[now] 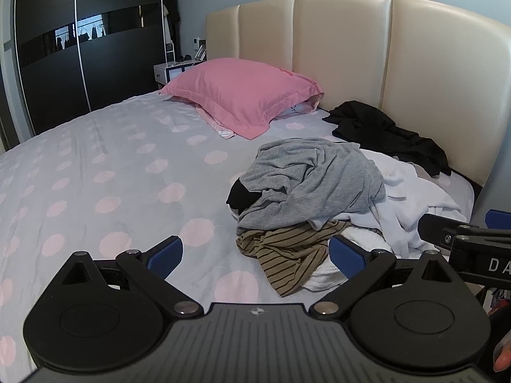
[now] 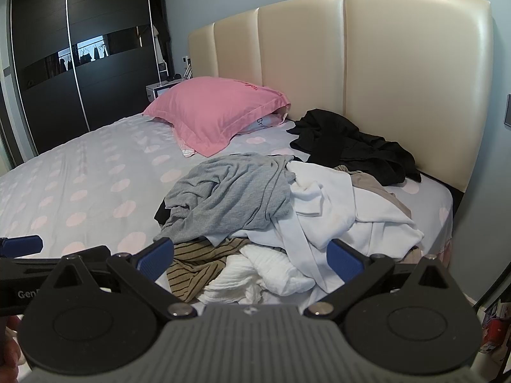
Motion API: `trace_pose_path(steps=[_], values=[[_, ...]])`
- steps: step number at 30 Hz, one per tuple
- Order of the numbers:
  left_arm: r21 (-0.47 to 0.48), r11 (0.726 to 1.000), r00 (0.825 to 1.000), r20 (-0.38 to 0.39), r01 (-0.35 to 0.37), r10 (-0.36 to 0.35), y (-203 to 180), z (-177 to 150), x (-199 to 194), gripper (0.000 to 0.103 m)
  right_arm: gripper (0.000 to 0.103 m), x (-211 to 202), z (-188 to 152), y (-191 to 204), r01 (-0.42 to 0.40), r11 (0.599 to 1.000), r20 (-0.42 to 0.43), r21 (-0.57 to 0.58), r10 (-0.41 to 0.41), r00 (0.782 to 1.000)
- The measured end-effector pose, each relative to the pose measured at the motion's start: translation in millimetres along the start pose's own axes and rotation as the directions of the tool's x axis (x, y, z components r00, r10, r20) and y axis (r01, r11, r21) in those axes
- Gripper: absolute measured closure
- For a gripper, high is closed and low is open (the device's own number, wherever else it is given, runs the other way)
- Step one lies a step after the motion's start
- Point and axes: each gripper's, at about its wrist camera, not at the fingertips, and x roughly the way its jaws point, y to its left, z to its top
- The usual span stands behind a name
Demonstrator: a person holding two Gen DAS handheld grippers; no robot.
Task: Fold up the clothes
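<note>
Unfolded laundry waits on a polka-dot bed (image 1: 95, 159) as both grippers hover short of the pile (image 2: 274, 210), jaws wide apart and holding nothing. The left gripper (image 1: 255, 255) and right gripper (image 2: 252, 257) face the heap, which lies between the pink pillow (image 1: 242, 95) and the near edge of the bed. A grey top (image 2: 230, 191) crowns the pile, a striped shirt (image 2: 198, 265) spills from its near side and white garments (image 2: 335, 210) spread to its right; a black garment (image 2: 351, 143) sits apart, behind the pile at the headboard (image 2: 399, 73). Folding appears not yet begun. The next move likely calls for picking one garment and spreading it flat beside the pile. Crumpled, no garment shows a clear long axis or heading.
</note>
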Motion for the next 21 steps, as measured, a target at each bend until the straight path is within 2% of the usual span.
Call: trace_pose_path(steps=[21], values=[[0.002, 1.0, 1.0, -0.008, -0.006, 0.006, -1.7, 2.1, 1.3, 0.003, 0.001, 0.8, 1.3, 0.5, -0.004, 1.0, -0.002, -0.012, 0.004, 1.0]])
